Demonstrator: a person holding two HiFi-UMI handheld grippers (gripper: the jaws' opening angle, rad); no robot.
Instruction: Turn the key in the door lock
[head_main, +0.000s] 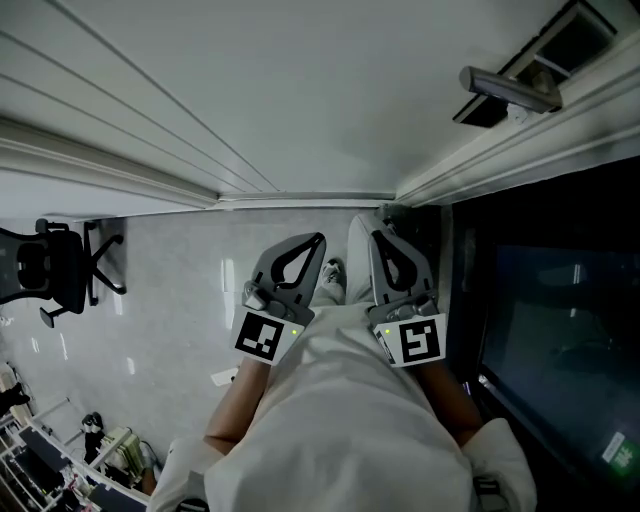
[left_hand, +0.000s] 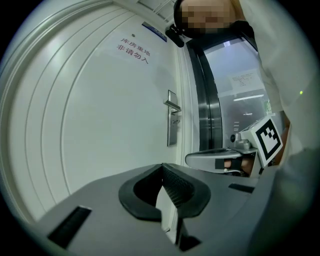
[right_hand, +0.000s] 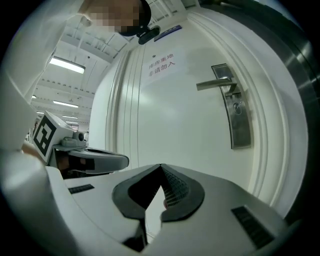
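The door lock (right_hand: 238, 107) sits below the handle (right_hand: 216, 83), near the door's (right_hand: 165, 125) right edge; a key is too small to confirm. The right claw (right_hand: 160, 171) and left claw (left_hand: 162, 169) are pressed together, empty, well apart from it. The right claw should open, approach level, and pinch the key squarely.

Blk office chair (head_main: 52, 268), red-txt sign (left_hand: 133, 50)

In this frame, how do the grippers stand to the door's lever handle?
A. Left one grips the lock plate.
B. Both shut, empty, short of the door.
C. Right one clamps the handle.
B: the fingers of the left gripper and the right gripper meet with nothing between them, and the lever handle stands on the door beyond both, untouched.
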